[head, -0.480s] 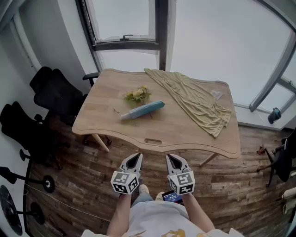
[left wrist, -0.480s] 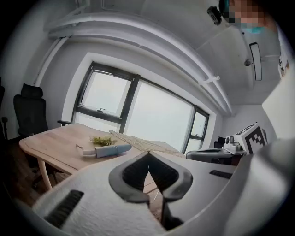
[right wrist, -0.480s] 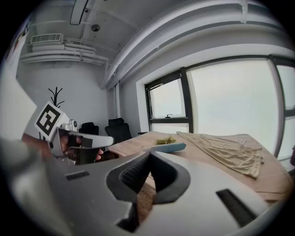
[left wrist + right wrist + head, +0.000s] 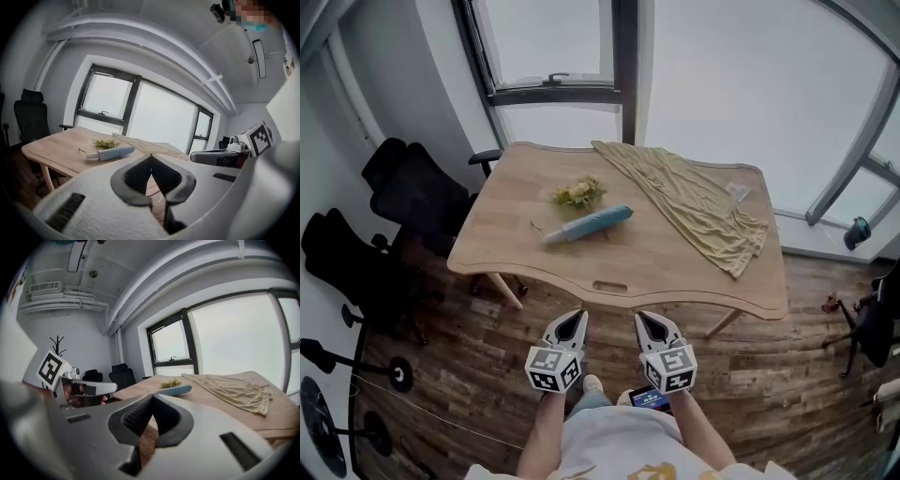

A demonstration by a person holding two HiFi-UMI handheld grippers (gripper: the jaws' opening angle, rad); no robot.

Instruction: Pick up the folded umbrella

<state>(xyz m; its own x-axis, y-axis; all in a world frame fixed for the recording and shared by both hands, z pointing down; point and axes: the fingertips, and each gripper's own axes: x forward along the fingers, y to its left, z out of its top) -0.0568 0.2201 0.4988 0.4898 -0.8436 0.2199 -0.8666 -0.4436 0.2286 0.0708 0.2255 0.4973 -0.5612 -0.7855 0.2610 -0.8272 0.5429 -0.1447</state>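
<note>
We stand back from the table (image 4: 534, 272), both tools held low in front of us and well short of its near edge. The left gripper (image 4: 573, 324) has its jaws pressed tip to tip with nothing between them. The right gripper (image 4: 651, 327) is the same, closed and empty.

The folded umbrella (image 4: 589, 223) lies flat on the left half of the table, its pale handle end to the left and its blue body running up to the right. A small bunch of flowers (image 4: 579, 192) sits just behind it, near it, though we cannot tell whether the two touch. A yellow cloth (image 4: 698, 202) is spread well to its right.

As we judge it, the step in hand is the approach, and nothing is grasped yet. To do it well, we pick one gripper and open it wide before it reaches the table, not over the umbrella. We come in from the near side, so the flowers stay behind the umbrella and out of the jaws' path. We set the jaws across the blue body near its middle, one on each side and low to the wood. The body looks round and soft, so it may roll or squash. We therefore close squarely and firmly, then lift it level so that neither end drags.
</note>
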